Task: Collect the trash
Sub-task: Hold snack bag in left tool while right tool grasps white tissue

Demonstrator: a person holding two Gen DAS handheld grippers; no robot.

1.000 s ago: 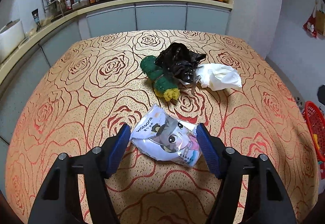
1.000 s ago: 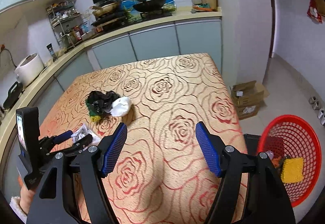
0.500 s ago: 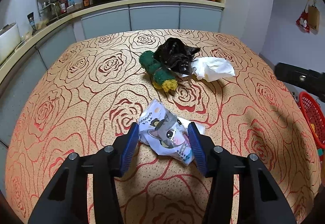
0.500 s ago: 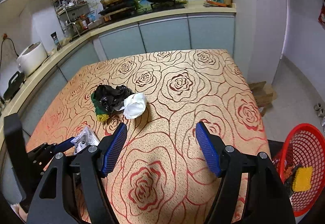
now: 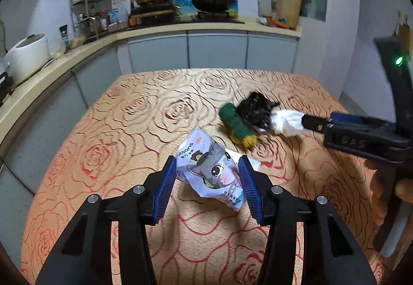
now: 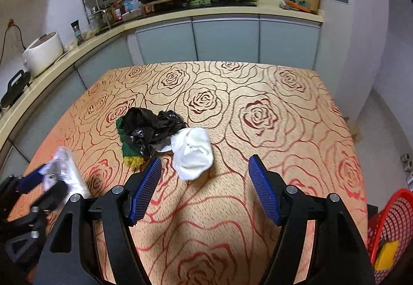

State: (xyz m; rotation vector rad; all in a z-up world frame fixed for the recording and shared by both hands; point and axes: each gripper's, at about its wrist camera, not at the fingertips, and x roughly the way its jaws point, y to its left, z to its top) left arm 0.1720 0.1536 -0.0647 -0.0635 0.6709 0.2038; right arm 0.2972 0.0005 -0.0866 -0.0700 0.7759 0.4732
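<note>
Left claw (image 5: 207, 180): clenched on packet (image 5: 210, 171), lifted off table (image 5: 129, 130).
Right claw (image 6: 205, 185): released, nothing between pads.
Tissue (image 6: 192, 153): just ahead of right claw, slightly left; nearer arm is the right.
Basket (image 6: 387, 228): low right of right claw.

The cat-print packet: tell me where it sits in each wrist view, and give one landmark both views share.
Left wrist view: the cat-print packet is at lower centre, pinched between the blue pads of the left gripper, above the tablecloth.
Right wrist view: the packet is at the far left edge, blurred, in the left gripper.
Shared landmark: the black plastic bag beside the white tissue.
</note>
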